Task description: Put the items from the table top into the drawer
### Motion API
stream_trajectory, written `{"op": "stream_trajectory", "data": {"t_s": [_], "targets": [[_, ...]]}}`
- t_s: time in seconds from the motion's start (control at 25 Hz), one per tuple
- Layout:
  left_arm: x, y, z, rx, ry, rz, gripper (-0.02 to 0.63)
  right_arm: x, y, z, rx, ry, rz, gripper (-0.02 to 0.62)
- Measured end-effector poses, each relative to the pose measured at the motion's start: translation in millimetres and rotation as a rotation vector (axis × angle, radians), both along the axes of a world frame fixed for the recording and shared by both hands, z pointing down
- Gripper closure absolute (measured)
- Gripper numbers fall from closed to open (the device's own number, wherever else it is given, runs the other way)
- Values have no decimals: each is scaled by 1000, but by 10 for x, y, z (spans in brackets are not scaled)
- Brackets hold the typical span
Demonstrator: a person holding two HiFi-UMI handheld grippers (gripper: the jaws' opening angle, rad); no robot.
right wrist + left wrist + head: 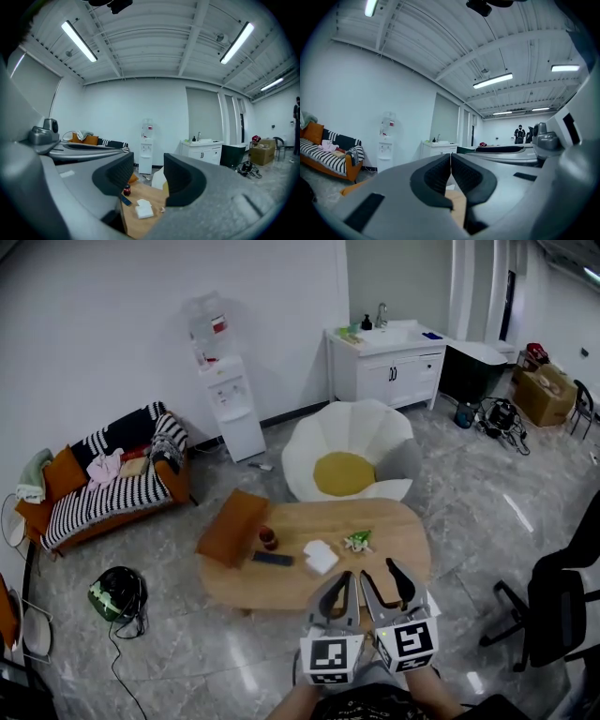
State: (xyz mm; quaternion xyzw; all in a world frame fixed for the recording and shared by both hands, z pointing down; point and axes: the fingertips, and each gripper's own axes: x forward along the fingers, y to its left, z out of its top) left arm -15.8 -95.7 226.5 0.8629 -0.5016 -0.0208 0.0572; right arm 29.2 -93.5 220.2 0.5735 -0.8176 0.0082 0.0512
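On the oval wooden table (394,545) lie a small red jar (268,538), a dark flat remote-like item (273,559), a white folded pack (321,556) and a green-and-white wrapper (357,540). An orange-brown drawer-like piece (232,526) juts from the table's left end. Both grippers hover side by side over the table's near edge, pointing level. My left gripper (339,589) (450,164) is shut with nothing between its pads. My right gripper (384,576) (148,164) stands open and empty; through its gap I see the jar (126,190), the dark item (125,200) and the white pack (143,209).
A white petal-shaped chair (349,432) with a yellow cushion stands behind the table. A water dispenser (230,399), a striped sofa (108,484) and a white sink cabinet (389,367) line the walls. A black office chair (558,601) is at right, a green bag (117,594) on the floor at left.
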Motion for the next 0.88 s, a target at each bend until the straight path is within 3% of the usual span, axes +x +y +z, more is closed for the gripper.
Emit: {"op": "stream_trajectory", "data": {"t_s": [0.08,0.2,0.48,0.88], "targets": [[-4,31,-20,0,6,4,595,-19,32,-35,10,3,6,412],[11,74,-52,9,12,18,595,-19,85,-53,23,-2,18,492],[26,141,-70,16,1,45,595,-23,163,-78,33,-19,19,590],[33,151,-24,11,-7,54,595,-9,152,33,-6,-35,15,594]]}}
